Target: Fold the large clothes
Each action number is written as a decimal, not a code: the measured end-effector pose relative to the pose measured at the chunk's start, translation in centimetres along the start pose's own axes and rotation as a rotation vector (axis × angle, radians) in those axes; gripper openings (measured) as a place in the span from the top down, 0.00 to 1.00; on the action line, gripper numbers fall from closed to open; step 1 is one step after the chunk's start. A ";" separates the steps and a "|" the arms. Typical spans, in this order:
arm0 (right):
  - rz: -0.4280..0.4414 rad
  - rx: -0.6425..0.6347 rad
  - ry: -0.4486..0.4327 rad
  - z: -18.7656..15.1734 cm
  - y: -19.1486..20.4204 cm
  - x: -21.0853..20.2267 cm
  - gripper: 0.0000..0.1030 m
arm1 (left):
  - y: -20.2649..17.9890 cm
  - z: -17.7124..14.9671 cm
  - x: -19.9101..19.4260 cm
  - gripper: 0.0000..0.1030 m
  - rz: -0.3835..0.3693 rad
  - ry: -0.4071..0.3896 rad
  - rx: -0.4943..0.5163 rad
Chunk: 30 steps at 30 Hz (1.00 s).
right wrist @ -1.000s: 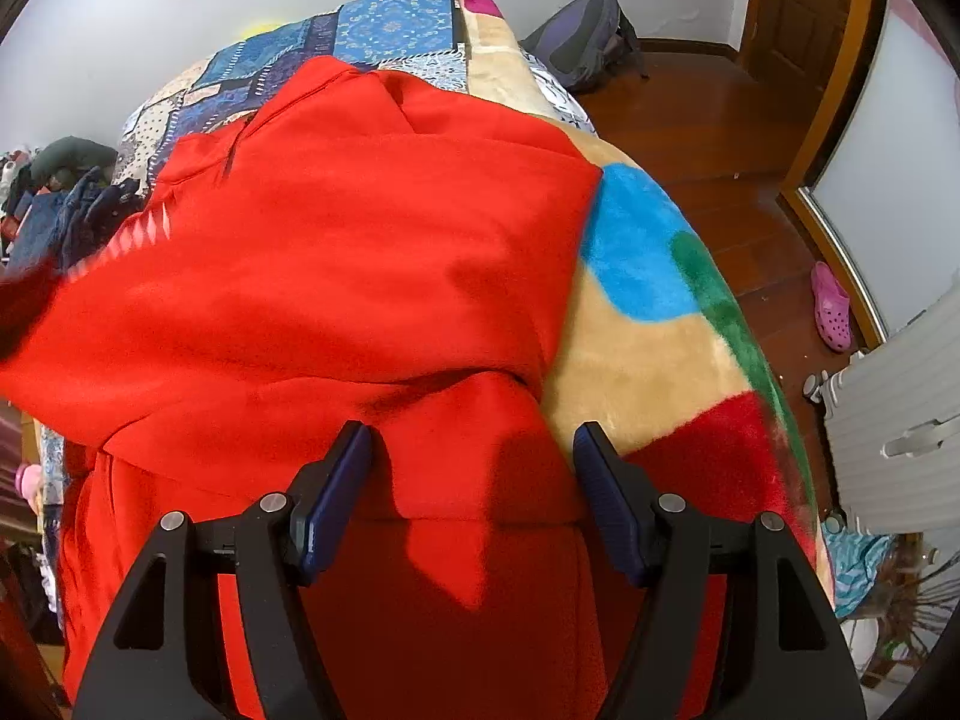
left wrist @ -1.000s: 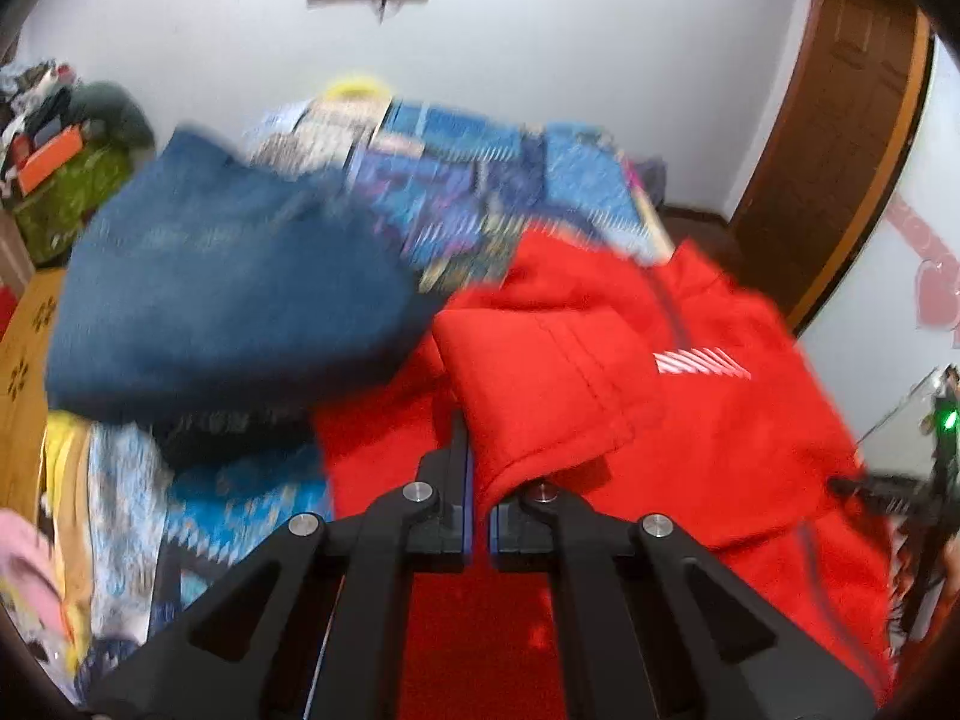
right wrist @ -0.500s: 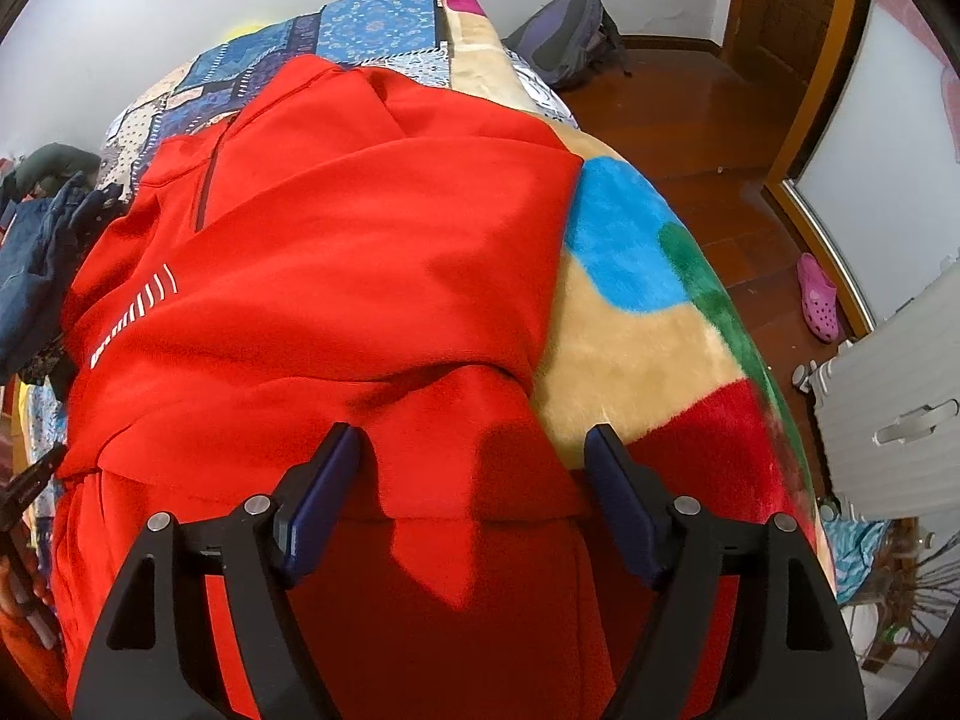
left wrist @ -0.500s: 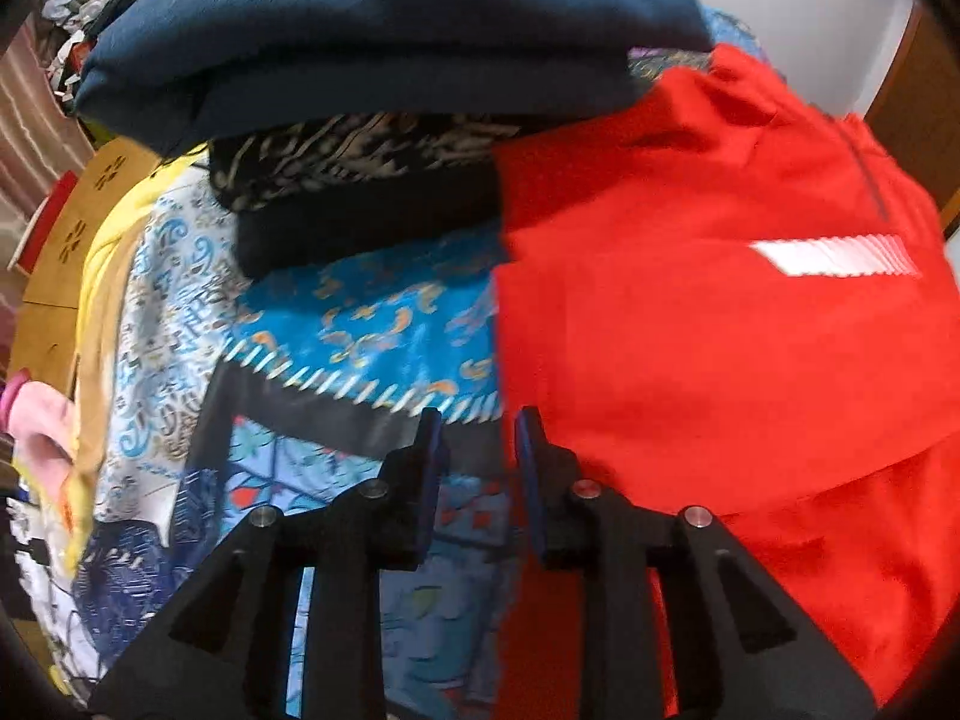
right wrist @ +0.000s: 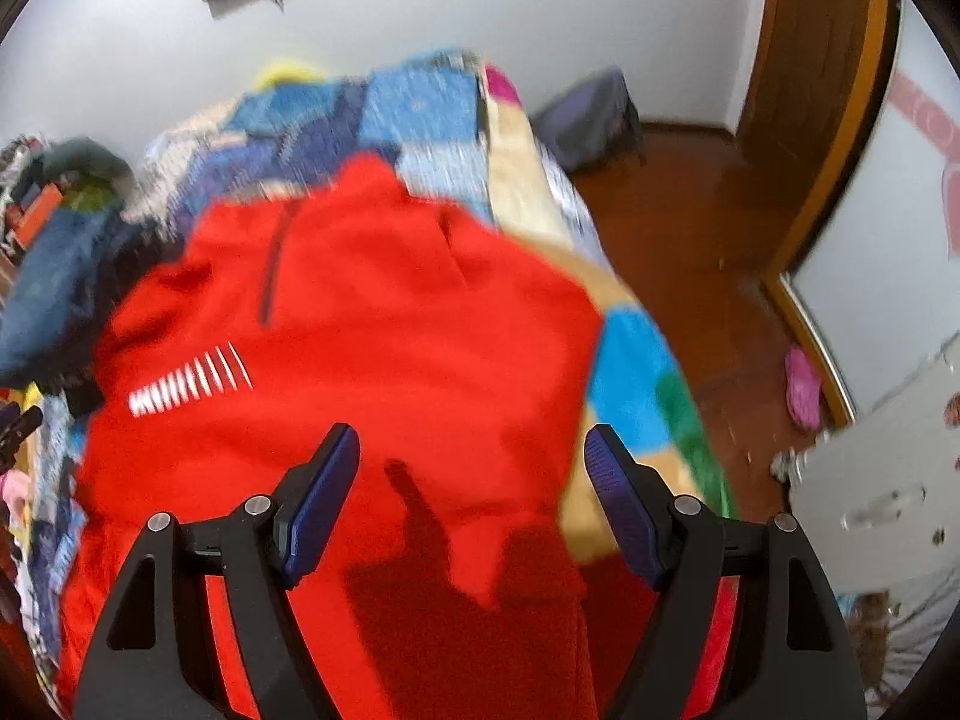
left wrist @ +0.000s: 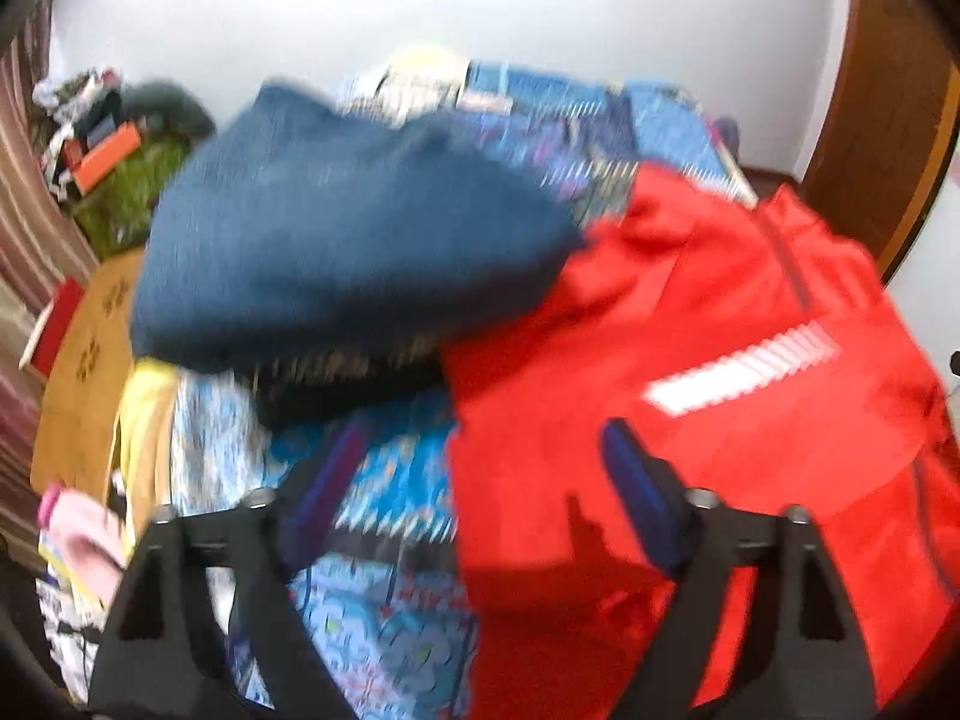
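Note:
A large red jacket point(left wrist: 720, 312) with a white striped logo lies spread on the patterned bed, both sleeves folded in over its body; it also shows in the right wrist view point(right wrist: 372, 324). My left gripper point(left wrist: 486, 450) is open and empty, held above the jacket's left edge. My right gripper point(right wrist: 471, 450) is open and empty, held above the jacket's lower right part. Both views are blurred by motion.
A folded dark blue garment point(left wrist: 336, 240) sits on a dark patterned one at the jacket's left. The patchwork blanket point(right wrist: 630, 372) covers the bed. The wooden floor point(right wrist: 690, 228), a backpack point(right wrist: 588, 114) and a pink slipper point(right wrist: 801, 387) lie to the right.
My left gripper let go of the red sleeve, opened wide and drew back from the bed. My right gripper stayed open and lifted back, so more of the room shows.

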State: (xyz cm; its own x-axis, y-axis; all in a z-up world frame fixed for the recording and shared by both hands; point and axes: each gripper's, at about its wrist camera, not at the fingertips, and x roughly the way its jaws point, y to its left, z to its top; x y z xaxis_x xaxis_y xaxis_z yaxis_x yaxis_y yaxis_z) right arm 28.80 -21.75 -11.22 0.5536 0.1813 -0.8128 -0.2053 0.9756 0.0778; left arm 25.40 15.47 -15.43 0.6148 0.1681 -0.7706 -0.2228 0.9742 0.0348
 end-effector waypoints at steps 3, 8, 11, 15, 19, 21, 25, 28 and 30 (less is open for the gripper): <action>0.035 0.017 -0.045 1.9 0.3 -0.7 0.28 | -1.7 2.5 -0.8 0.10 -0.029 -0.059 0.006; 0.049 0.002 -0.097 4.1 1.4 -1.1 0.28 | -4.2 6.2 0.1 0.10 -0.109 -0.074 0.017; 0.048 -0.018 -0.119 5.6 2.2 -0.9 0.28 | -5.9 8.4 0.4 0.10 -0.105 -0.111 0.050; 0.061 -0.005 -0.142 7.4 2.8 -0.3 0.28 | -7.8 11.1 1.7 0.10 -0.092 -0.149 0.073; 0.077 -0.012 -0.141 9.0 3.5 1.1 0.28 | -9.4 13.4 4.4 0.10 -0.139 -0.129 0.070; 0.075 -0.024 -0.128 9.9 4.0 2.5 0.28 | -10.1 14.2 6.0 0.10 -0.158 -0.107 0.069; 0.086 -0.024 -0.072 11.5 4.8 5.6 0.28 | -11.1 15.1 9.3 0.10 -0.195 -0.054 0.068; 0.107 0.009 -0.013 12.7 4.9 8.6 0.28 | -11.6 15.5 12.4 0.10 -0.211 -0.006 0.066; 0.136 0.037 0.030 13.3 4.9 10.6 0.28 | -11.7 15.7 14.3 0.10 -0.220 0.021 0.054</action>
State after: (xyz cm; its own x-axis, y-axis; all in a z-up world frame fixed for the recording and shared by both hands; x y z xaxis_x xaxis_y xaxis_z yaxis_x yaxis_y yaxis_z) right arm 44.37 -13.39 -11.78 0.4983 0.3085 -0.8103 -0.2461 0.9464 0.2090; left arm 48.66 8.79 -16.83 0.6278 -0.0520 -0.7767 -0.0440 0.9938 -0.1020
